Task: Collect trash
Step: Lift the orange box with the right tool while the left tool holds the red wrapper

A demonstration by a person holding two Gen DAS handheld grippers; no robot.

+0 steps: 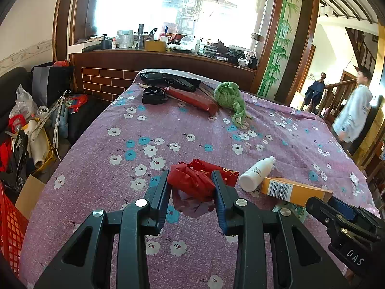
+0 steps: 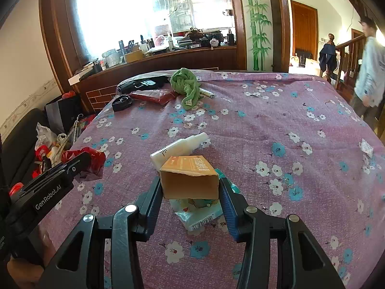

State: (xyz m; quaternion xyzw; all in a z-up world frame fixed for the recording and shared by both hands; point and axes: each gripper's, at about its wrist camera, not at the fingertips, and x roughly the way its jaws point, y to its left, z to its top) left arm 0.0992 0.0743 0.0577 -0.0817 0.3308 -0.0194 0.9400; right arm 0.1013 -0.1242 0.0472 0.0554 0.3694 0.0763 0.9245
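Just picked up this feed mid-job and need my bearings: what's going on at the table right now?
A person is clearing trash off the flowered tablecloth with a gripper in each hand. The left gripper is closed on a crumpled red wrapper; the right gripper is clamped on the open end of an orange carton. A white bottle lies just beyond the carton, and a printed plastic wrapper lies under it. Both remain uncollected. Another person stands by the stairs.

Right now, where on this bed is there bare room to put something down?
Free: the cloth between the green towel and the white bottle, and the wide stretch right of the orange box. Crowded: around both grippers, and the far edge by the red packet.
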